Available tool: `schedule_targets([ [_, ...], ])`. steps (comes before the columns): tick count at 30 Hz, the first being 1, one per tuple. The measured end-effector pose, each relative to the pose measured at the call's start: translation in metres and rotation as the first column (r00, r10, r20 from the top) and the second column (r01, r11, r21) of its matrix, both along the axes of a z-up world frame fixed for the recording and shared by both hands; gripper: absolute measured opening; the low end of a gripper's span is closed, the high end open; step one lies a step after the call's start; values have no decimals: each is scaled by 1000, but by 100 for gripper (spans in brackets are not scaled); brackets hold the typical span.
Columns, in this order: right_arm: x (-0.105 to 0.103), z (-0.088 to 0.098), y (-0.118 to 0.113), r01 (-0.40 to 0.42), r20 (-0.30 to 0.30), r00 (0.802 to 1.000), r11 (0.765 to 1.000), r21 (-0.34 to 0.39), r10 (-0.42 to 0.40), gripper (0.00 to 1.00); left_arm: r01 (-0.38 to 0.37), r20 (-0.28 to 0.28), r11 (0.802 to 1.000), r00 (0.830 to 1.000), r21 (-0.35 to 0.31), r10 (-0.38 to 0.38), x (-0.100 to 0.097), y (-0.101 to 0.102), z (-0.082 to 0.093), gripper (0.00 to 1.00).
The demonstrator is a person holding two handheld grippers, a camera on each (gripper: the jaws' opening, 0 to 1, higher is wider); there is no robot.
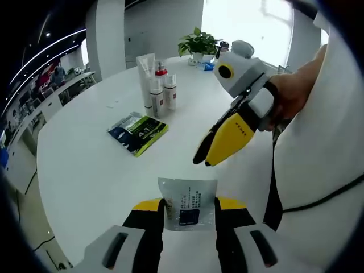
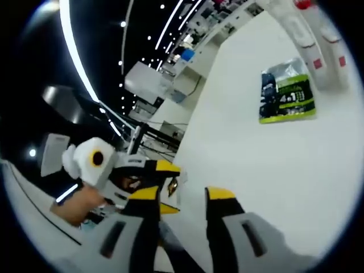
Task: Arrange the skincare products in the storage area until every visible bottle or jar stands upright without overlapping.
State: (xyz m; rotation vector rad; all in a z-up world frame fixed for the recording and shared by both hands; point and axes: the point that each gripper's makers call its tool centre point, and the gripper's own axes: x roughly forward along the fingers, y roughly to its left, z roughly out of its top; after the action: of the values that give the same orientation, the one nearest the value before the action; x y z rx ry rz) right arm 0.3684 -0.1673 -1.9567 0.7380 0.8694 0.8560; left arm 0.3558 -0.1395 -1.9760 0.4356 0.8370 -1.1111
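A white sachet (image 1: 187,206) sits clamped in my left hand-held gripper (image 1: 188,211) above the white counter (image 1: 85,165). My right hand-held gripper (image 2: 180,196), jaws narrowly parted and holding nothing, hovers beyond it. Upright bottles (image 1: 156,91) cluster behind the green packet (image 1: 138,132).

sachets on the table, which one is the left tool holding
The white sachet with the dark blue label, clamped between the left tool jaws. The green and black sachet lies flat on the table, untouched, near the upright bottles.

bottles (image 2: 318,42) cut off at top edge | sachet (image 1: 188,205) lower edge hidden between jaws
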Motion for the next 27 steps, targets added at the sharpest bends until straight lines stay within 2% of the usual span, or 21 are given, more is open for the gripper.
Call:
schedule_targets([
  [6,-10,-7,8,-31,-29,999,999,-21,30,21,68,17,998,998,-1,-68,-9,-18,7,36],
  [13,-15,-8,6,-30,-70,997,999,-17,28,5,118,42,993,992,21,-119,-16,-27,11,36],
  [17,-21,-6,8,-50,-50,998,998,-31,48,1,129,41,991,991,29,-130,-20,-27,10,36],
  [22,-24,-5,5,-30,-72,997,1000,-1,30,0,86,31,996,996,-10,-86,-21,-24,11,40],
  [24,-21,-4,0,-8,-75,997,1000,9,9,0,18,29,999,999,-34,-17,-17,-19,12,47],
  [27,-19,0,-7,21,-76,997,999,35,-18,0,-84,-20,990,996,-113,82,-15,-14,17,55],
])
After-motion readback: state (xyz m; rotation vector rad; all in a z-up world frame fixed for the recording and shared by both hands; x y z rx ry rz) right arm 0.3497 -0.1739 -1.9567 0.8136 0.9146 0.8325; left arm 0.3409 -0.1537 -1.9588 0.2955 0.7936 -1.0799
